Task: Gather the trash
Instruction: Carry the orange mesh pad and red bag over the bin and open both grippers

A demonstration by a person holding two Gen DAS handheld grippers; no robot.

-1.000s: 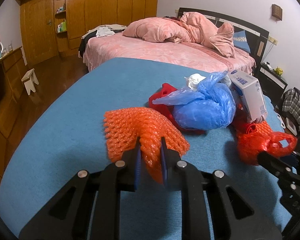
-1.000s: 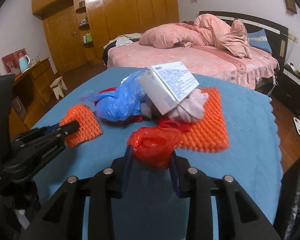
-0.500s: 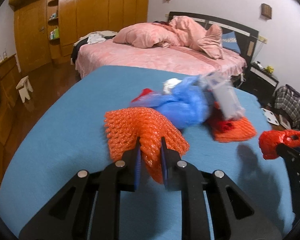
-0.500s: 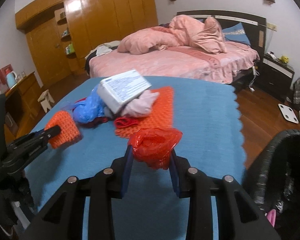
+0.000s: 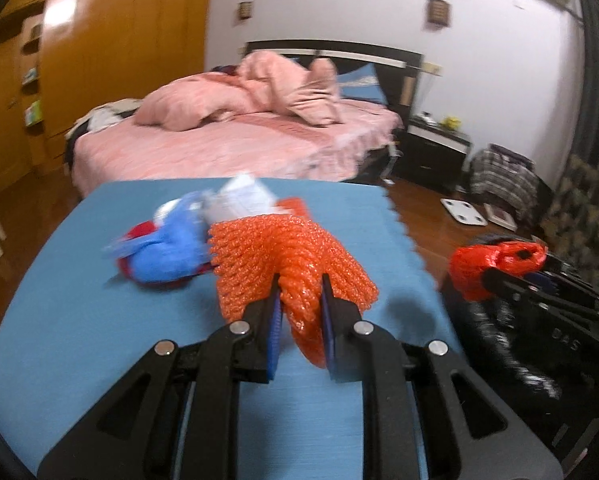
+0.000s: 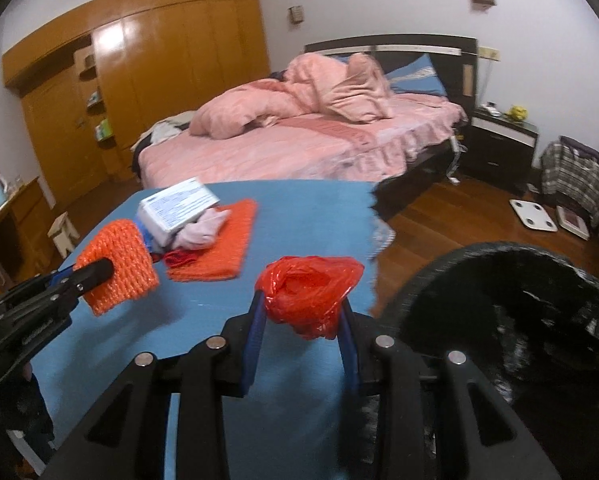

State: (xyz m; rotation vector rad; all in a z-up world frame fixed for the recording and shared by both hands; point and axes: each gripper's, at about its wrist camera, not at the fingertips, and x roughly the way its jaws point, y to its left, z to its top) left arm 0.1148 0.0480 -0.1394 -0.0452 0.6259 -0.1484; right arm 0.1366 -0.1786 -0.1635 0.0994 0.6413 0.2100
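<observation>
My left gripper (image 5: 298, 304) is shut on an orange foam net (image 5: 287, 256) and holds it above the blue table (image 5: 79, 340); it also shows in the right wrist view (image 6: 117, 266). My right gripper (image 6: 301, 316) is shut on a crumpled red plastic bag (image 6: 309, 294), held near the table's right edge beside a black bin (image 6: 511, 304). The red bag shows in the left wrist view (image 5: 495, 260) too. On the table lie a blue plastic bag (image 5: 167, 248), a white carton (image 6: 177, 208), a pink cloth (image 6: 203, 230) and a second orange net (image 6: 219, 246).
The black-lined bin stands on the floor at the table's right. A pink bed (image 6: 299, 148) is behind the table. A wooden wardrobe (image 6: 139, 92) lines the left wall. A nightstand (image 6: 503, 148), a white scale (image 6: 533, 214) and a checked bag (image 6: 575, 176) are at the right.
Both grippers have swung right with their loads. The red bag has moved from over the table's middle to its right edge, near the bin. The orange net followed to the right.
</observation>
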